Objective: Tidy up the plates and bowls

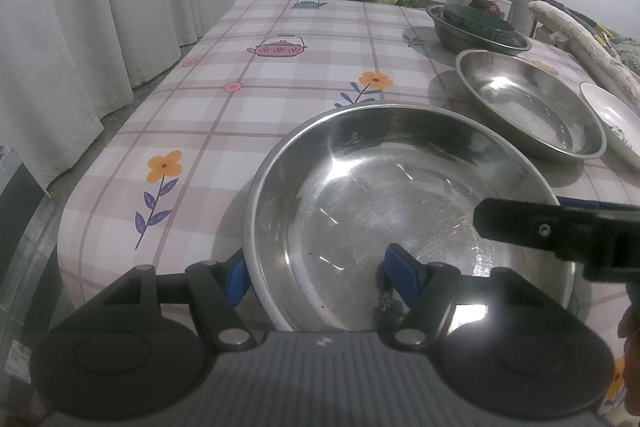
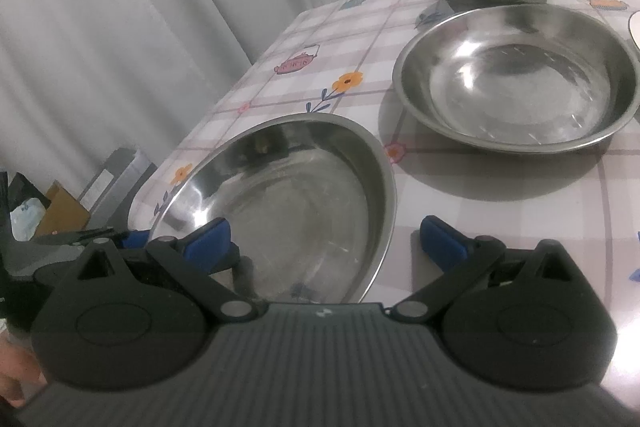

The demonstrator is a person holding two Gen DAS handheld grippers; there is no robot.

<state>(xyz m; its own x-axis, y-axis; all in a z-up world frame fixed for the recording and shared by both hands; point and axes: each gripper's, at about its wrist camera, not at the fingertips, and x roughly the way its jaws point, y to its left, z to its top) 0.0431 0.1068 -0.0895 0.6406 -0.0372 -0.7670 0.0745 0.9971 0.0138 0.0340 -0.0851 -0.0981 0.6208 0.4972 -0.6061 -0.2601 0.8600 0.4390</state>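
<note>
My left gripper [image 1: 316, 275] and right gripper [image 2: 326, 245] both stand spread, each straddling the near steel plate's [image 1: 400, 187] rim without pinching it. No writing is legible. The plate sits on a checked floral tablecloth [image 1: 240, 75]; curtains [image 1: 100, 7] hang behind. Only the left view shows the white plate [image 1: 616, 123].

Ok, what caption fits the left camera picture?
Open left gripper straddling the near steel bowl's rim on the checked tablecloth.
</note>
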